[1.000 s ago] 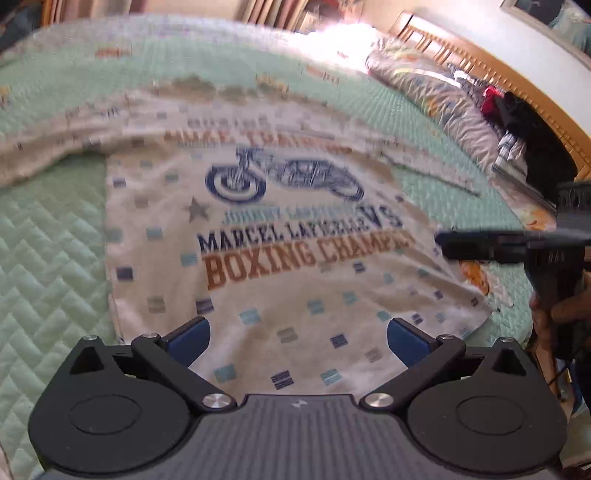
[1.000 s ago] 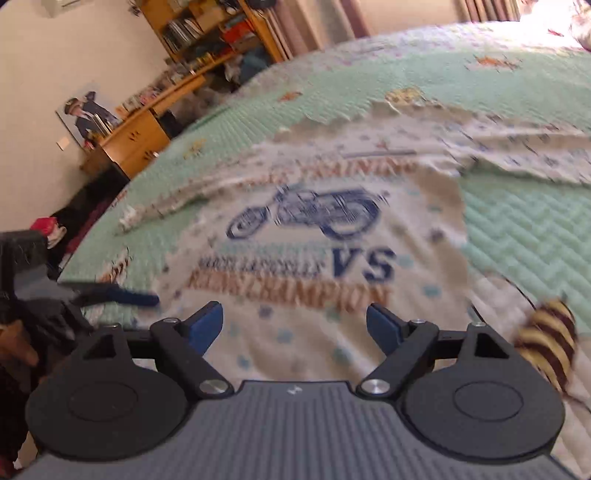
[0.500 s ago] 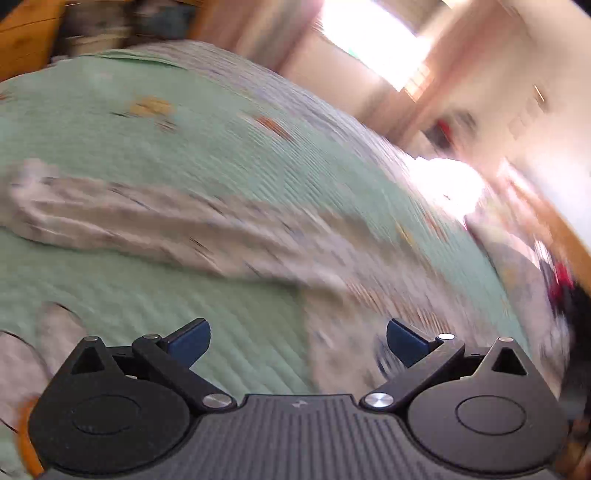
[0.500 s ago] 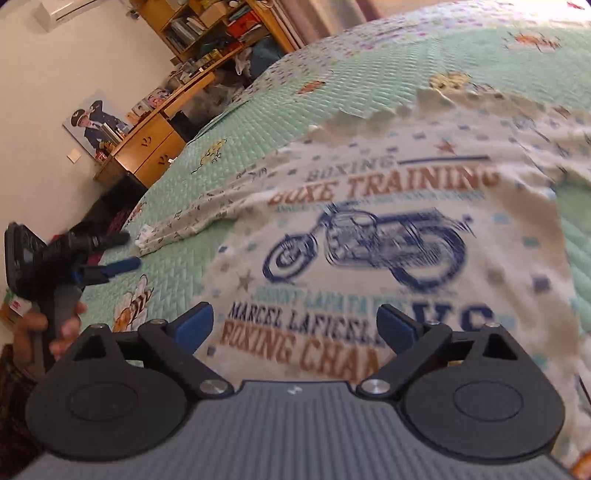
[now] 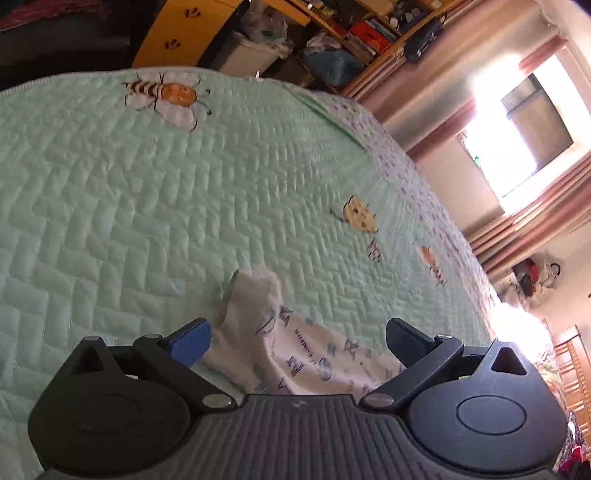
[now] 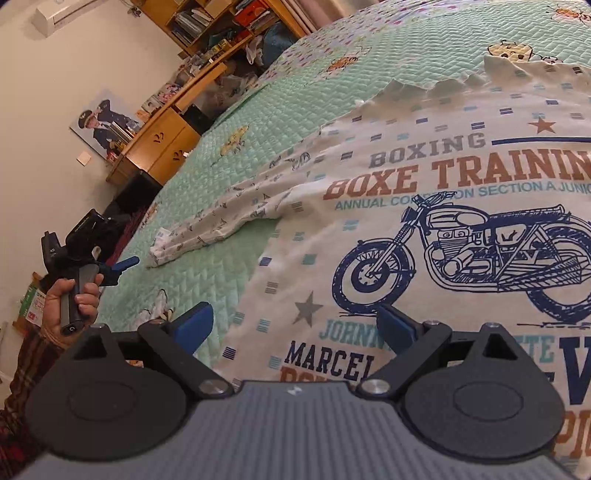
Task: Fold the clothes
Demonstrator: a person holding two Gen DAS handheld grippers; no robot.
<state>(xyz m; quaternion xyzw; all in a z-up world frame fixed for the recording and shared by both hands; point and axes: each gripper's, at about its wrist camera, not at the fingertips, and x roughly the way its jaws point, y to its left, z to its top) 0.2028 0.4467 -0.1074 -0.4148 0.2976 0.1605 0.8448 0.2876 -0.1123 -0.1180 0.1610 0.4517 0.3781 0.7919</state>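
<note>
Both grippers gape empty: left gripper (image 5: 297, 338) over sleeve (image 5: 295, 350), right gripper (image 6: 299, 323) over shirt (image 6: 461, 206).

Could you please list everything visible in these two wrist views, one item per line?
shirt: one, cream with motorcycle print, spread flat on the quilt
sleeve: one, cream with small print, stretched out on the quilt, its cuff between the left gripper's open fingers
quilt: one, mint green with bee pictures, covering the bed
desk: one, yellow wood, beside the bed
shelves: wooden, cluttered, against the far wall
poster: one, on the wall
window: one, bright, pink curtains
left gripper: black, blue pads, open
right gripper: black, blue pads, open over the shirt
hand: one, gripping the left gripper's handle
</note>
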